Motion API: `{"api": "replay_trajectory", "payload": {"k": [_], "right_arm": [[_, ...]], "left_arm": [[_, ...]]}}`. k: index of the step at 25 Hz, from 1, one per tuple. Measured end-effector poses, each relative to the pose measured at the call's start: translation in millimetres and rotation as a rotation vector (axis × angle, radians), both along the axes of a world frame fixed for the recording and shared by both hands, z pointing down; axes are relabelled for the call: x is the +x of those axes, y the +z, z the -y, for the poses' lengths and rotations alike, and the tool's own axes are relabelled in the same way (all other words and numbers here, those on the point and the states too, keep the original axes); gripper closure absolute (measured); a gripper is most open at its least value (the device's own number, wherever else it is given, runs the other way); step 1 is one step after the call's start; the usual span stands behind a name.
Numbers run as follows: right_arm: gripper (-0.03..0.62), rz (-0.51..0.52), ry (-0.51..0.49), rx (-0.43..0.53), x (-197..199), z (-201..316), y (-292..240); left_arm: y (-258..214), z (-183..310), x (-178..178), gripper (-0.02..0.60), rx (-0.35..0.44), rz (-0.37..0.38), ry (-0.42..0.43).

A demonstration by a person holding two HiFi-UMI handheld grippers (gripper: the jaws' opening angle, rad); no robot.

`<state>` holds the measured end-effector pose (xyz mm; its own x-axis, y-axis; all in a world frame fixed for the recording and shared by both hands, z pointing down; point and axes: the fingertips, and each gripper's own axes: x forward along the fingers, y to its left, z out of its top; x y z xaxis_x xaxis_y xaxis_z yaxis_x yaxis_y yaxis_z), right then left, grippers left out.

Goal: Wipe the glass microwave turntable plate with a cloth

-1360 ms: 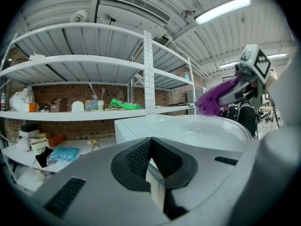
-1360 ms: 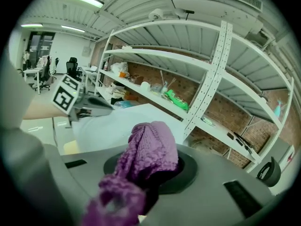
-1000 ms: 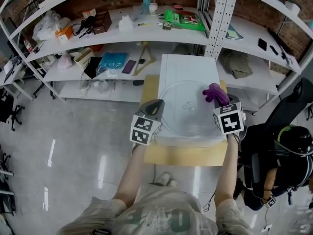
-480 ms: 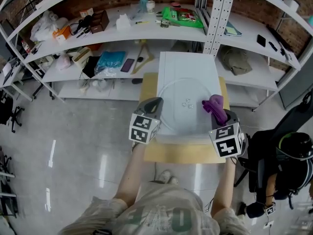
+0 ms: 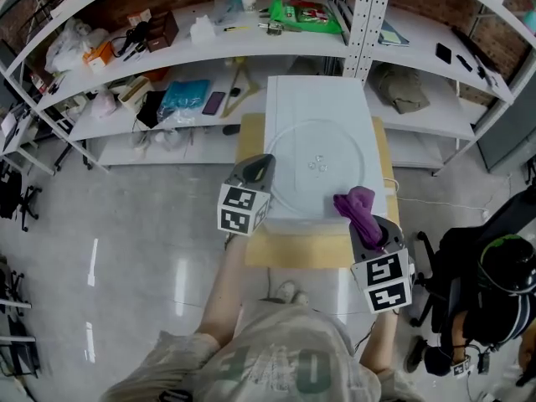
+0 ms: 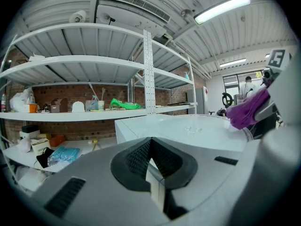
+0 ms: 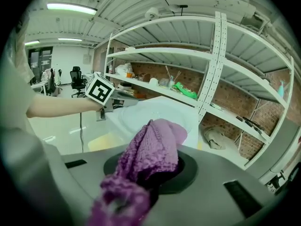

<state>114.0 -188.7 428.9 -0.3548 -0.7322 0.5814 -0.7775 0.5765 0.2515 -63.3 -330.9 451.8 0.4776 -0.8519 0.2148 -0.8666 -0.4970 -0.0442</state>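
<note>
The round glass turntable plate (image 5: pixel 322 145) lies on a white slab (image 5: pixel 314 99) on a small wooden table (image 5: pixel 293 249). My left gripper (image 5: pixel 264 162) sits at the plate's left rim, jaws shut on the plate's edge; in the left gripper view a thin pale edge shows between the jaws of the left gripper (image 6: pixel 153 166), and the plate (image 6: pixel 197 128) spreads beyond. My right gripper (image 5: pixel 368 224) is shut on a purple knitted cloth (image 5: pixel 356 206) at the plate's near right rim. In the right gripper view the cloth (image 7: pixel 150 149) bulges out and hides the jaws; the plate (image 7: pixel 141 114) lies ahead.
White shelving stands behind the table, holding a green packet (image 5: pixel 306 12), a teal bag (image 5: pixel 186 99) and several small items. A steel upright (image 5: pixel 362 23) rises at the slab's far right. A black office chair (image 5: pixel 477 258) stands at the right on the glossy floor.
The right gripper has drawn the purple cloth from the plate's far right side back to its near right rim. The left gripper stays at the left rim.
</note>
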Motion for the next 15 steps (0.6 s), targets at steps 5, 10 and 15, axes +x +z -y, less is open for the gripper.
{"api": "replay_trajectory", "payload": {"k": [5,10,15], "right_arm": [[0.539,0.021,0.015,0.037,2.9,7.7,-9.7],[0.539,0.006,0.057,0.148,19.2,52.2,-36.3],[0.539,0.001,0.153,0.216,50.7,128.0,-49.0]], "left_arm": [[0.8,0.0,-0.5,0.580,-0.003,-0.002,0.000],[1.0,0.6,-0.1,0.580,-0.001,-0.008,0.001],[2.3,-0.5,0.8,0.580,-0.005,-0.010,0.001]]}}
